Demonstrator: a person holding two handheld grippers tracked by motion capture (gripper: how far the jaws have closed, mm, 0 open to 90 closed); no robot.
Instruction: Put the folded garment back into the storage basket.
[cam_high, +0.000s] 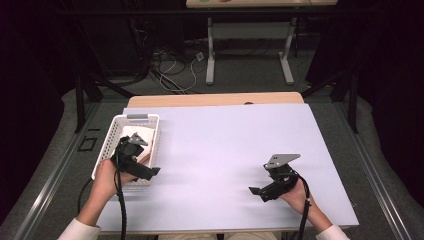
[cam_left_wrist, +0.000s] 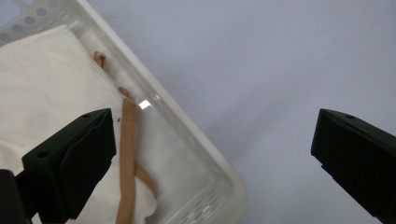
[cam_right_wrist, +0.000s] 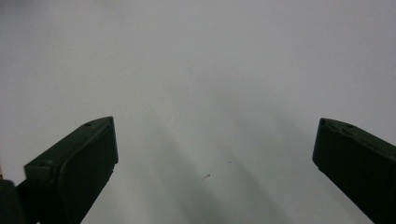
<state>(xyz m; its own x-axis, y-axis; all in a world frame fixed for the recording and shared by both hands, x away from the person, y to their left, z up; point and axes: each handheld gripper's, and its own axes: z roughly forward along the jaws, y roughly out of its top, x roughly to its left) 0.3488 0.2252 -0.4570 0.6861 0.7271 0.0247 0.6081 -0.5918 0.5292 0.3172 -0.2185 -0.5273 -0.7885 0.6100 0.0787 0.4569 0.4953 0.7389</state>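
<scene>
Cloth bag: a cream fabric piece (cam_left_wrist: 42, 88) lies folded inside the white basket (cam_high: 150, 131), seen in the high view at about 9 o'clock on the worktop (cam_high: 225, 150); tan straps (cam_left_wrist: 127, 154) run along its edge next to the basket wall.
Handling: I judge it light, soft and floppy, not fragile; it will sag and drag when lifted, and loose folds may catch on the rim.
Where to take hold: the tan straps look like the surest place, or a pinched fold near the middle of the cloth; a thin single layer could slip out.
Basket: perforated plastic, with a grey handle at its far end; I judge it light enough to slide or tip if the cloth snags.
Left gripper: the left gripper (cam_high: 131, 159) hovers over the near end of the basket, jaws spread wide with nothing between them; in the left gripper view one jaw stands over the cloth, the other over bare worktop, so the basket wall runs between them.
Right gripper: the right gripper (cam_high: 260, 189) hangs at about 4 o'clock, well apart from the basket, jaws wide and empty above the bare sheet.
In the way: the basket's near wall and corner; the left gripper's cable (cam_high: 121, 210) trails toward 6 o'clock.
</scene>
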